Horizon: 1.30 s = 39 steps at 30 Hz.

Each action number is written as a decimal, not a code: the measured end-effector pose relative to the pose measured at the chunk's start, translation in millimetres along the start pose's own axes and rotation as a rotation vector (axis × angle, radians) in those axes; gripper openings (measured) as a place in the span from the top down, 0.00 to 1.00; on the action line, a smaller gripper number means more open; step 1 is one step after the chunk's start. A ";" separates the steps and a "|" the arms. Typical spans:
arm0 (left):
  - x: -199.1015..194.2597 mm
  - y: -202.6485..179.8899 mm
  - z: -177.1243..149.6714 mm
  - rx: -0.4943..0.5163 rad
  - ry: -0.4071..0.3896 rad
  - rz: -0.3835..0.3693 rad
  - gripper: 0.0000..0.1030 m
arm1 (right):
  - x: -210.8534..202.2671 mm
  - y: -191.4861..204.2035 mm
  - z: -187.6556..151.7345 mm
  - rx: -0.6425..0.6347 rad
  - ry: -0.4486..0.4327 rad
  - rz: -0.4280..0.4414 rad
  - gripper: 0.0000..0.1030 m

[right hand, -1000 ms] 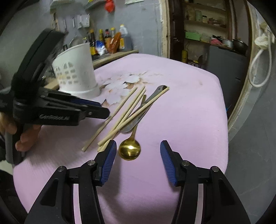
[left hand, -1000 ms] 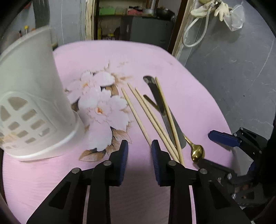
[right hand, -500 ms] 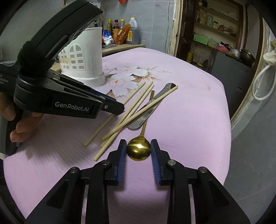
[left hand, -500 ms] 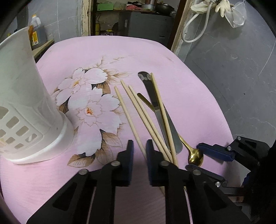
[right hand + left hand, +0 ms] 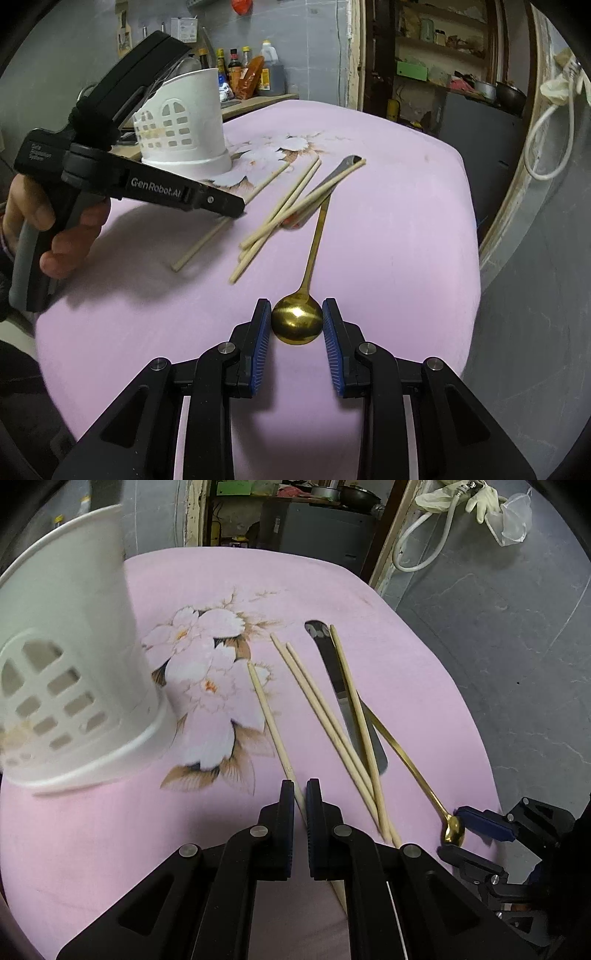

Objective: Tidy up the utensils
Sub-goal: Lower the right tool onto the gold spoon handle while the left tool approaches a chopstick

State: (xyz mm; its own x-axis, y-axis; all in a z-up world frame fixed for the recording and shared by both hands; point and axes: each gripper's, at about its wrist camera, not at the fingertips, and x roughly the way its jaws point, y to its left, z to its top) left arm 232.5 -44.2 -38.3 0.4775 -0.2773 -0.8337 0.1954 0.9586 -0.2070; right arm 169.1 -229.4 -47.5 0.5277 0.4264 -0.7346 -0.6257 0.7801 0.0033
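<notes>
Both grippers have closed: left gripper [image 5: 300, 797] is pinching a chopstick [image 5: 266, 712], right gripper [image 5: 296, 322] is clamping the spoon [image 5: 296, 320] bowl, now dragged clear of the pile. Holder [image 5: 70, 672] is standing left. Risk: the rounded bowl squirting out on lift.

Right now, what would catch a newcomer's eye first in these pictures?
The gold spoon, its bowl pinched between the right gripper's blue pads at the pink cloth's near edge. Then the left gripper clamped on one pale chopstick, beside the white slotted holder.
</notes>
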 end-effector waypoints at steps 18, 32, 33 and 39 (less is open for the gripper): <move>-25.0 15.0 -20.0 -0.054 0.021 -0.072 1.00 | -2.3 5.6 2.9 0.004 0.020 0.022 0.66; -1.2 12.9 15.7 -0.057 0.067 -0.071 0.95 | 38.5 -7.7 38.3 -0.019 0.057 0.026 0.68; 1.6 13.6 18.6 -0.060 0.068 -0.081 0.93 | 38.7 -7.4 38.1 -0.020 0.057 0.027 0.68; -3.7 23.1 18.9 -0.091 0.037 -0.133 0.70 | 38.3 -6.7 36.6 -0.027 0.050 0.026 0.68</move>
State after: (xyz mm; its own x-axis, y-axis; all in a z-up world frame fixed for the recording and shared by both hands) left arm 251.4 -22.2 -30.3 0.4202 -0.4015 -0.8137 0.1761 0.9158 -0.3609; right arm 214.5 -201.5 -50.8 0.4822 0.4225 -0.7674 -0.6546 0.7560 0.0049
